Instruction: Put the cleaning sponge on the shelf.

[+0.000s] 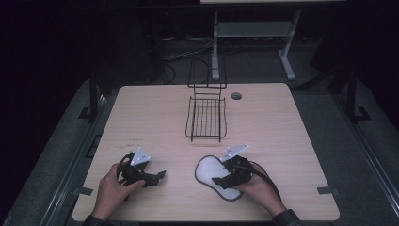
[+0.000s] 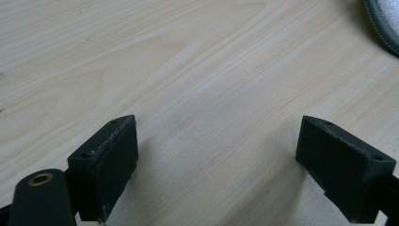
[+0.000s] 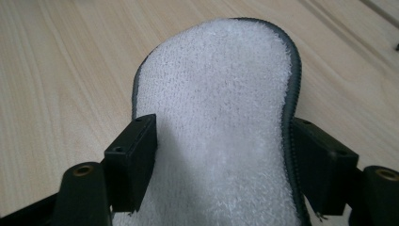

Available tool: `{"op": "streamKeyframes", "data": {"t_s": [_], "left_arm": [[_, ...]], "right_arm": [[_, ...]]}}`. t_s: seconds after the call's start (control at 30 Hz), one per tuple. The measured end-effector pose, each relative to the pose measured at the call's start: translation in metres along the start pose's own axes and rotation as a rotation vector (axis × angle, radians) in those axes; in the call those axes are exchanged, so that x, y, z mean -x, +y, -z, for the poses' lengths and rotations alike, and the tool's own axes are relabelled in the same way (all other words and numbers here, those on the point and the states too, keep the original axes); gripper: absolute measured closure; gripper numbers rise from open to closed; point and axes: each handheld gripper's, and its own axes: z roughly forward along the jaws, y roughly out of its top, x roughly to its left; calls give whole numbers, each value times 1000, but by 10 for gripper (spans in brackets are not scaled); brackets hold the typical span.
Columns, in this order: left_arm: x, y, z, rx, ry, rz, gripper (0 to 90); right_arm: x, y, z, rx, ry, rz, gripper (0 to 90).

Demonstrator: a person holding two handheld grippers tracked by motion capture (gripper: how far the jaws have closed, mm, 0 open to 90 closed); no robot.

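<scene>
A white fleecy insole [image 1: 207, 170] with a grey stitched rim lies flat near the table's front edge, right of centre. My right gripper [image 1: 220, 181] straddles its middle from the right. In the right gripper view the insole [image 3: 221, 108] runs away between the jaws; the left pad [image 3: 136, 160] sits against its left edge and the right pad [image 3: 315, 165] against the grey rim. My left gripper [image 1: 159, 176] rests at the front left, jaws pointing right. Its own view shows my left gripper [image 2: 216, 155] wide open over bare wood, with the insole's rim [image 2: 383, 23] at the top right corner.
A black wire rack [image 1: 206, 117] with an upright back stands at the table's middle rear. A round cable hole [image 1: 236, 96] is just right of it. The light wood table [image 1: 282, 132] ends near my hands, with dark floor around it.
</scene>
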Motion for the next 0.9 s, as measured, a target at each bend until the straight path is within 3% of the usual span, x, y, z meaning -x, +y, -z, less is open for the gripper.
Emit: {"op": "streamKeyframes", "data": {"t_s": [0.47,0.7,0.9], "left_arm": [[0,0,0,1,0,0,126],[0,0,0,3,1,3,126],[0,0,-1,3,1,3,126]], "right_arm": [[3,2,8,25,-6,0,357],[5,3,20,78,5,-10,499],[6,4,26,95,7,-11,552]]}}
